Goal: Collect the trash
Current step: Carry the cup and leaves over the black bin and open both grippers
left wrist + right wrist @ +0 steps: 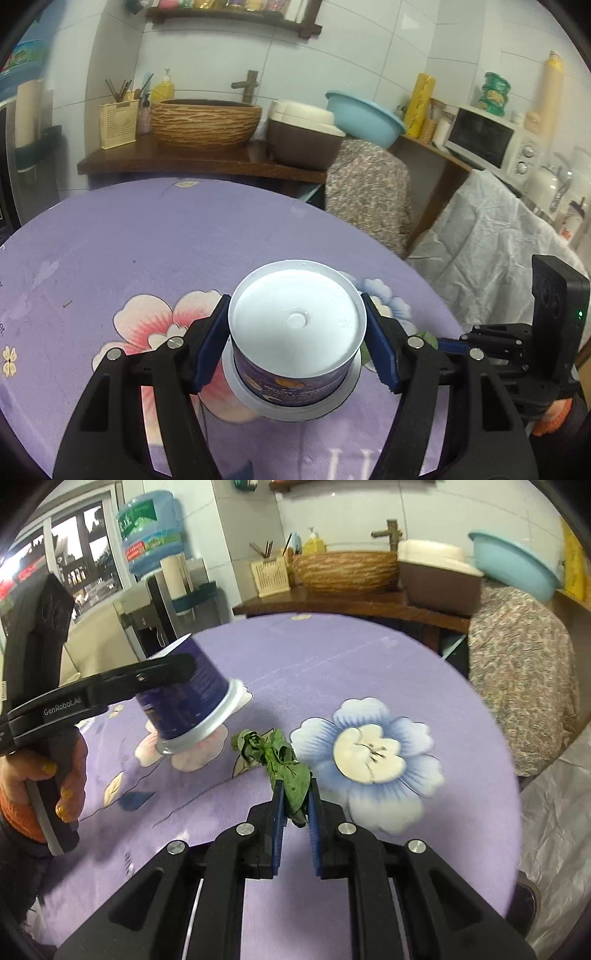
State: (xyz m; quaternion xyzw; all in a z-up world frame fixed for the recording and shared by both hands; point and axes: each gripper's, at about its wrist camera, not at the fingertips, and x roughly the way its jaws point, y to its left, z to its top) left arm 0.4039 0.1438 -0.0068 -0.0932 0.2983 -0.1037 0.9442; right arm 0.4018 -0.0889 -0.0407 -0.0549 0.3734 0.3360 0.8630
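Purple plastic cup (295, 332), upside down at lower centre, sits clamped in the left hand-held gripper (297, 341) above the desk (110, 240); light, crushable, best held mid-wall. Right hand-held gripper (295, 805) pinches limp green leaves (280, 760).

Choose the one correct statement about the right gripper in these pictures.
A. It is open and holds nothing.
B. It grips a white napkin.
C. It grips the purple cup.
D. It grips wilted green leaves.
D. In the right wrist view the right gripper pinches the wilted green leaves between its blue pads, while the upside-down purple cup sits in the left gripper.
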